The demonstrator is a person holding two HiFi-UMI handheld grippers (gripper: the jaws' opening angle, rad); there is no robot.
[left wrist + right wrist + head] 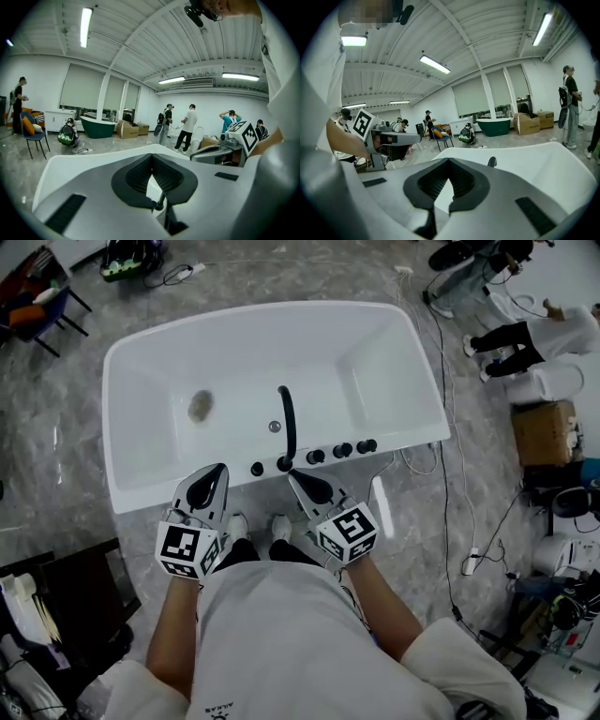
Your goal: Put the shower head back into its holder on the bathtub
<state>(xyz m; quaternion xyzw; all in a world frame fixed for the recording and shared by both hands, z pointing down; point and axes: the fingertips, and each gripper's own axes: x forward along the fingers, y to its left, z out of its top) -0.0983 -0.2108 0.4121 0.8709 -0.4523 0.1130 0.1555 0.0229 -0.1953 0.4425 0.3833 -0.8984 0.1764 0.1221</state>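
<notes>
Both tools are up near my chest, arms bent, over the near side of the tub. The left gripper [151, 157] is clenched: its pads meet at the tips and there's nothing between them. The right gripper [449, 161] is the same, fully closed and empty. The marker cubes [349, 532] face the head cam, and my shoes [279, 526] show just behind the jaws, close to the tub wall. Next out is the white bathtub [141, 495], with its near rim right under the jaw tips. A row of black knobs [342, 450] runs along that rim to the right of centre. The shower head [286, 423] isn't in either tool. It's a slim black stick with its base seated in the holder [284, 463] on the near rim, in line with the knobs, just ahead of the right jaws and clear of them. Its body reaches out over the basin and curves slightly at the far end. The drain [275, 427] sits just left of the stick on the tub floor, and there's a brownish patch [200, 407] further left. Past the tub is grey stone floor, with white cables [445, 427] trailing off its right end. A cardboard box [544, 432] sits well to the right. At far right a person [525, 334] is crouched beside white fixtures.
</notes>
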